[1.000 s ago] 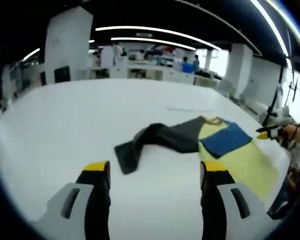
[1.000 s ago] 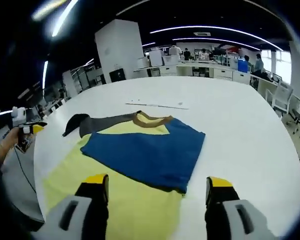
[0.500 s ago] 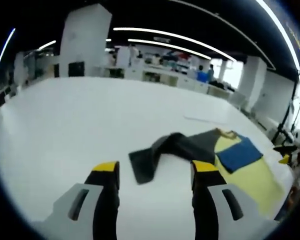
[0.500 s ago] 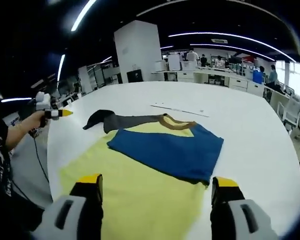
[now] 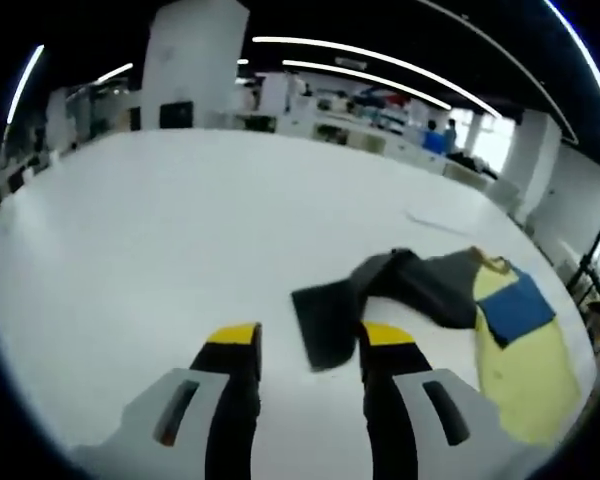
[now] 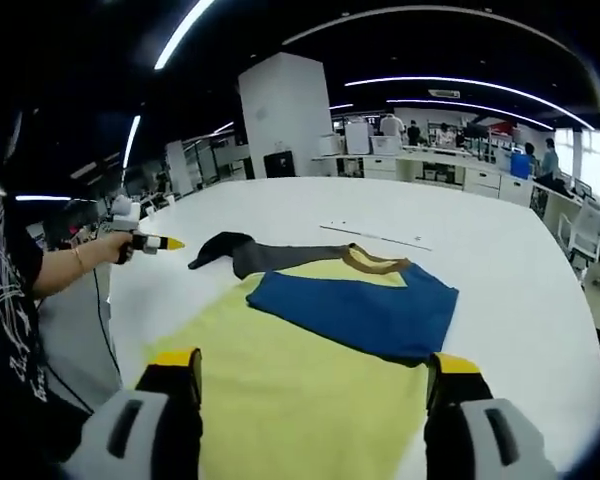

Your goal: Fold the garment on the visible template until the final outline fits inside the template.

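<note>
Opposite low views across one shared garment (image 5: pixel 450 300) (image 6: pixel 320 330).

Bright, even overhead lighting, fisheye-warped.
Lit by long ceiling strip lights (image 6: pixel 450 85) and window glare at far right; soft motion blur in left gripper view, sharper in right; faint shadows.

One garment (image 6: pixel 320 340), two tools (image 5: pixel 305 345) (image 6: pixel 315 365), perhaps one table (image 5: pixel 160 230).

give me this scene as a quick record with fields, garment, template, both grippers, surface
garment: shirt, blue panel folded over, dark grey sleeve stretched out to one side
template: yellow sheet under the shirt
surface: white table
left hand-held gripper: open, above the table, jaws near the sleeve end
right hand-held gripper: open, over the yellow sheet, holding nothing
fold state: sleeve lies off the template
</note>
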The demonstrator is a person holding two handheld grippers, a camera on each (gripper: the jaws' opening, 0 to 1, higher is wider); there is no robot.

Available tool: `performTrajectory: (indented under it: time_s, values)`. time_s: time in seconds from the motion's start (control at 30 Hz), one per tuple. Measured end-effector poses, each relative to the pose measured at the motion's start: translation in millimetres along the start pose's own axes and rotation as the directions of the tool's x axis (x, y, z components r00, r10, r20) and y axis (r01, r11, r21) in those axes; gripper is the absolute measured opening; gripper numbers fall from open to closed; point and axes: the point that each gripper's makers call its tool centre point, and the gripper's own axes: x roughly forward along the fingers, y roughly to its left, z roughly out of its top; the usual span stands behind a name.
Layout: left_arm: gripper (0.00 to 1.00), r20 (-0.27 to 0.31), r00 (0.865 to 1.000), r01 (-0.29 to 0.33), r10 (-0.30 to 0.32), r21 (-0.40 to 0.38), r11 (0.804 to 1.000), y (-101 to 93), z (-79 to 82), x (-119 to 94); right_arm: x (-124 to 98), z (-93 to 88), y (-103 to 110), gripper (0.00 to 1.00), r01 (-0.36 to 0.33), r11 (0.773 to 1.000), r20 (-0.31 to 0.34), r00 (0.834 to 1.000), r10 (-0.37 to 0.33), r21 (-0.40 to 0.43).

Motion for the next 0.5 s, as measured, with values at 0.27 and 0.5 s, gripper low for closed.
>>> performTrajectory:
  time_s: [0.27,0.5]
  values:
    - [0.27,-0.047,0.999,-0.017,0.018,0.007,1.0,2.3,-12.1,23,-8,13.4,-1,0.91,0.026,1.0,0.03,0.999,-0.026,0.015]
    - [0.24,-0.077,0.997,-0.001,0.002,0.017,1.0,-2.5,-17.6,40,-7,5.3,-5,0.88,0.055,0.998,-0.003,0.998,-0.055,0.022]
